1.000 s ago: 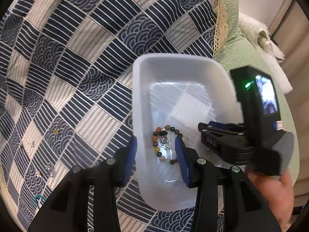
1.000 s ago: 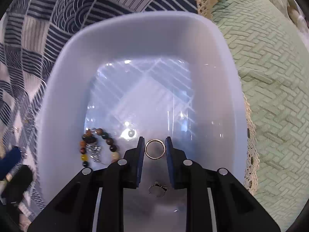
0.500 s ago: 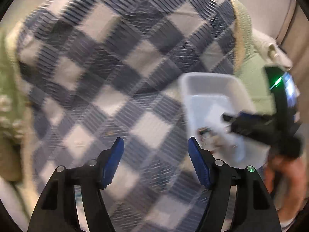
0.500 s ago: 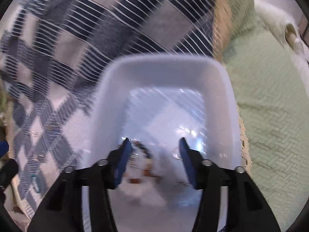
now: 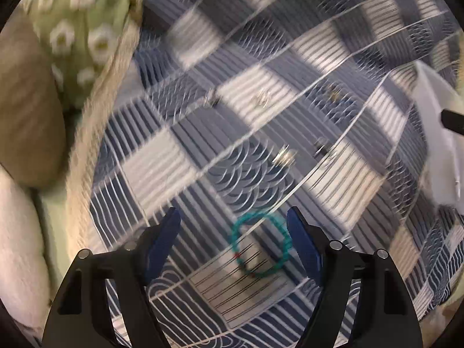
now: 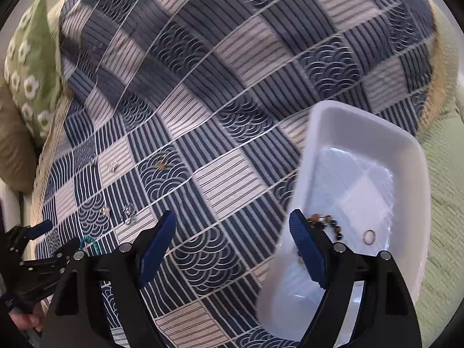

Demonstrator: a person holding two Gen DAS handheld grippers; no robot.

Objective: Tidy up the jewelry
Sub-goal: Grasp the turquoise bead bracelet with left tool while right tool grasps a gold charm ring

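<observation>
A teal bead bracelet [image 5: 261,243] lies on the blue patchwork cloth [image 5: 232,116], between the fingers of my left gripper [image 5: 233,223] and nearer the right one. The jaws are opening and the pads do not touch it. Several small metal pieces [image 5: 285,156] lie farther ahead on the cloth. My right gripper [image 6: 232,232] hovers over the cloth beside the white tray [image 6: 362,121], its jaws opening with nothing between them. In the tray lie a brown bead bracelet [image 6: 324,220] and a gold ring [image 6: 369,236]. The left gripper [image 6: 58,237] shows at the lower left by the teal bracelet [image 6: 90,243].
A green flowered cushion [image 5: 81,20] and a brown cushion [image 5: 26,101] border the cloth on the left. Green woven fabric [image 6: 440,174] lies to the right of the tray. Small earrings [image 6: 129,213] are scattered on the cloth's left part.
The right gripper let the gold ring go in the tray, opened, and swung left over the cloth. The left gripper left the tray, opened wider, and moved over the teal bracelet.
</observation>
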